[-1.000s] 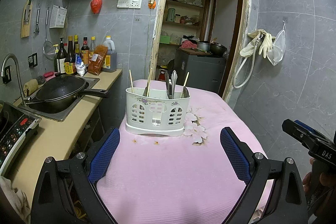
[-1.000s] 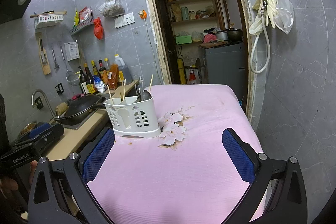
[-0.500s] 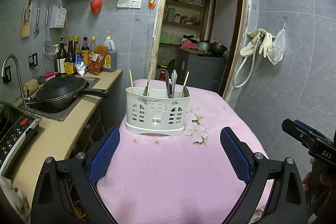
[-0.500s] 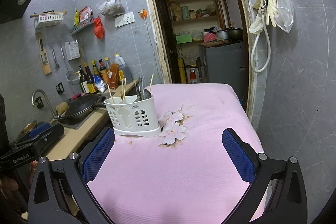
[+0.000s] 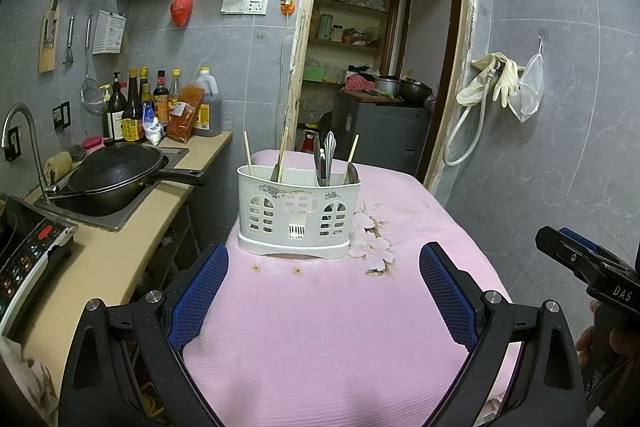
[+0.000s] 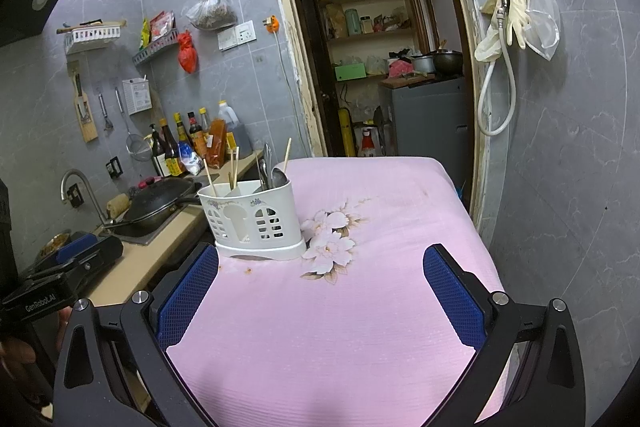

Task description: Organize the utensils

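A white plastic utensil caddy stands on the pink tablecloth. Inside it stand wooden chopsticks on the left and metal cutlery on the right. My left gripper is open, held back from the caddy with nothing between its blue pads. My right gripper is open too, to the right of the caddy and short of it, empty. The right tool's body shows at the left wrist view's right edge.
A counter runs along the left with a black wok in the sink, a tap, sauce bottles and an induction cooker. A doorway opens behind the table. Grey tiled wall stands at the right.
The right wrist view has shifted slightly, with the caddy sitting a little further right and lower in it. The left gripper has not moved.
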Demonstrator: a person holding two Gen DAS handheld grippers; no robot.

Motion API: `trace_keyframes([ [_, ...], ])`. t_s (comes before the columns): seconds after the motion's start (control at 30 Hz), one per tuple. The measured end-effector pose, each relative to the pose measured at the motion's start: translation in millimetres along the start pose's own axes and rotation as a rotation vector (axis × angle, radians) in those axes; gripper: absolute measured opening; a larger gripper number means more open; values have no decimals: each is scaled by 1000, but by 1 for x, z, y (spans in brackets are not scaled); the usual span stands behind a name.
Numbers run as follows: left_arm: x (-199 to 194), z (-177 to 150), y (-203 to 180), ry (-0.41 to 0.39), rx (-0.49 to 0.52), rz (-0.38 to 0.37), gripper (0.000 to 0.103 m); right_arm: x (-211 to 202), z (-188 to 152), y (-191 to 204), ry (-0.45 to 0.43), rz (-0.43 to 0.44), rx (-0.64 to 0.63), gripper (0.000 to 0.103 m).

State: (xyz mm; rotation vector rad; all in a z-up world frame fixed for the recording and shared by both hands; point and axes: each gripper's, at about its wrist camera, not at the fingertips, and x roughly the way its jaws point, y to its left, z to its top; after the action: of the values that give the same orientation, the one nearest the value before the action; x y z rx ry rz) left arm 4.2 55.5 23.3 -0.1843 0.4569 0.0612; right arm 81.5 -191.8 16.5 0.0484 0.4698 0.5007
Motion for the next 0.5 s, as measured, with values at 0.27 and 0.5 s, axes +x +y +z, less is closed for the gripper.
trace_keyframes([
  [0.27, -1, -3, 2, -9, 14, 12, 94, -2, -7, 5, 4, 2, 2, 103],
  [0.5, 4, -4, 2, -4, 27, 72, 94, -3, -13, 7, 11, 2, 4, 103],
])
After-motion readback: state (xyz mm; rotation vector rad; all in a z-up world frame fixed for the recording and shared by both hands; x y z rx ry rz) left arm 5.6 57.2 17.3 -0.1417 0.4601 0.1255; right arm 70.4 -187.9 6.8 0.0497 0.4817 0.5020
